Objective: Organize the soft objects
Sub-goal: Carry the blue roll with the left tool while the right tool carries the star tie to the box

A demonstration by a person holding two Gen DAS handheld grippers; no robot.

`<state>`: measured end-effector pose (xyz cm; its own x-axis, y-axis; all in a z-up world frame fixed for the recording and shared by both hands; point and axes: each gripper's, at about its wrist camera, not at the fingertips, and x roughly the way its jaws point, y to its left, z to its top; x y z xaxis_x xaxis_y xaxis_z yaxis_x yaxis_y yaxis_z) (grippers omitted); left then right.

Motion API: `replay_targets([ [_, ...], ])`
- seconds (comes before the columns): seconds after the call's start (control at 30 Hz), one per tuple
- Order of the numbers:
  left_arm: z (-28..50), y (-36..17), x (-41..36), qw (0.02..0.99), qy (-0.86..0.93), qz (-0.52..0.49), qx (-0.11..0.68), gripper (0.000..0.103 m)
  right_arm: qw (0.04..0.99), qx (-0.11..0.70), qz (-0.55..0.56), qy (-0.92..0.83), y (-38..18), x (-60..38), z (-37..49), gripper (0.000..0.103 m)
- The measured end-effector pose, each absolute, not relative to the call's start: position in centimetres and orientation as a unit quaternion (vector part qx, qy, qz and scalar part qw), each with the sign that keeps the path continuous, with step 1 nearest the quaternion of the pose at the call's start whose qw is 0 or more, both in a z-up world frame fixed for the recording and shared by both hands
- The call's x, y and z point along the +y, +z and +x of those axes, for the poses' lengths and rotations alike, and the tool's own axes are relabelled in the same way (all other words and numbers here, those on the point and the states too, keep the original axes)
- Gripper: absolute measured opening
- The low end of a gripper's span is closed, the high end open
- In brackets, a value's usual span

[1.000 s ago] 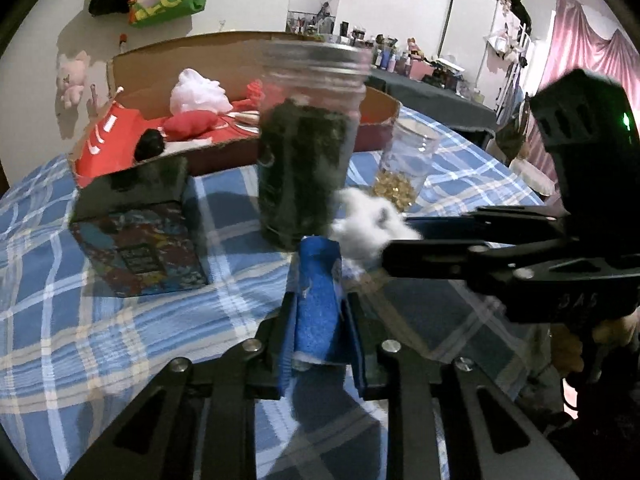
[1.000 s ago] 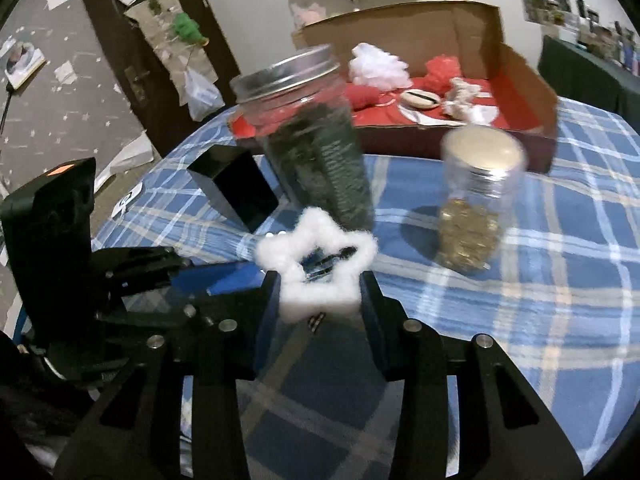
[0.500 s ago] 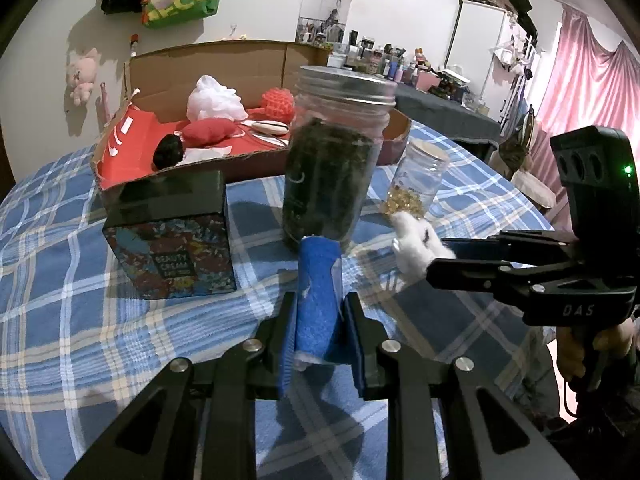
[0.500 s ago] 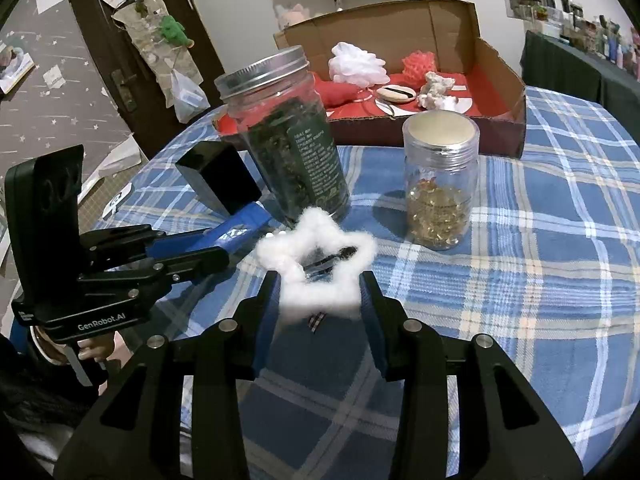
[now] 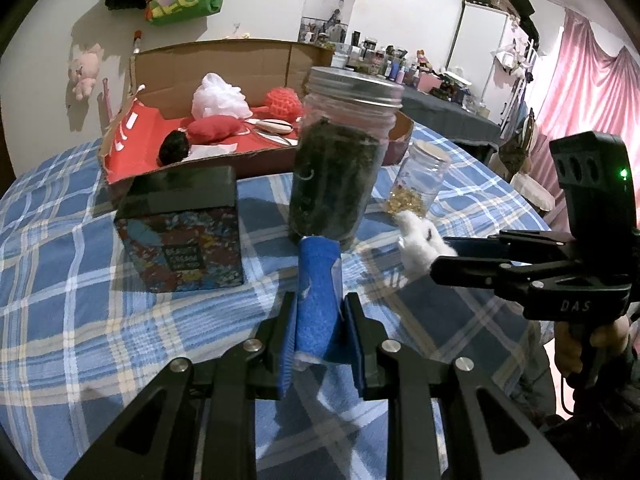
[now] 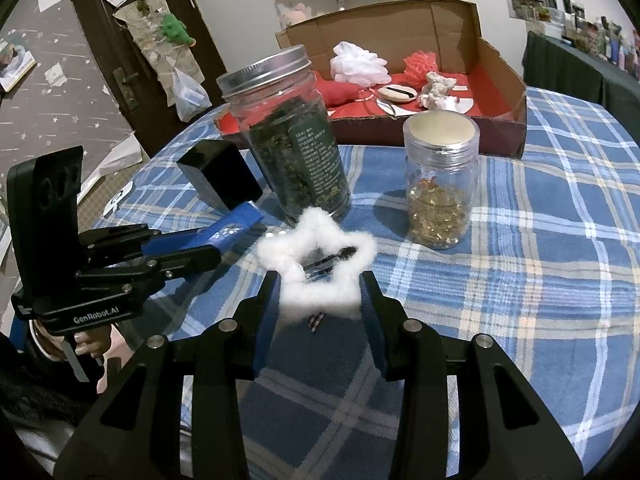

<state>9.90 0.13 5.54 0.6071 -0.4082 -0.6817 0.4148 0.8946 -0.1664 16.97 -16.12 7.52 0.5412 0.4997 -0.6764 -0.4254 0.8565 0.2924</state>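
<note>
- Left gripper (image 5: pixel 318 320): jaws drawn in close, pads pressing both sides of a blue, flat strip of soft fabric (image 5: pixel 318 292) that stands up between them, held above the blue-and-white plaid tablecloth (image 5: pixel 80 320).
- Right gripper (image 6: pixel 320 296): jaws part-way apart, clamped on the lower sides of a fluffy white star-shaped ring (image 6: pixel 316 268); a dark clip shows through the star's hollow centre.
- Positions: both held items hang just in front of a tall glass jar with a metal screw lid and dark green contents (image 6: pixel 290 136). A smaller clear jar of gold pieces (image 6: pixel 440 184) stands beside it.
- Cardboard box with red lining (image 6: pixel 500 92), behind the jars: holds a white mesh puff (image 6: pixel 360 64), a red mesh puff (image 6: pixel 420 64), a red cushion-like item and other small pieces.
- Black-lidded patterned box (image 5: pixel 180 232): on the cloth, left of the tall jar in the left wrist view.
</note>
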Motion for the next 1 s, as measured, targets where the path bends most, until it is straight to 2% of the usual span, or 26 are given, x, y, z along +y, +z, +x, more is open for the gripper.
replay_targets([
  [0.5,7.9,6.0,5.2,0.902,-0.188,-0.027,0.387,0.024,0.88,0.412,0.051,0.23,7.3,-18.9,16.1,0.038],
  [1.0,9.2,5.8,10.4,0.913,-0.105,-0.006,0.394,0.024,0.884,0.429,0.043,0.179,7.2,-22.2,16.4,0.038],
])
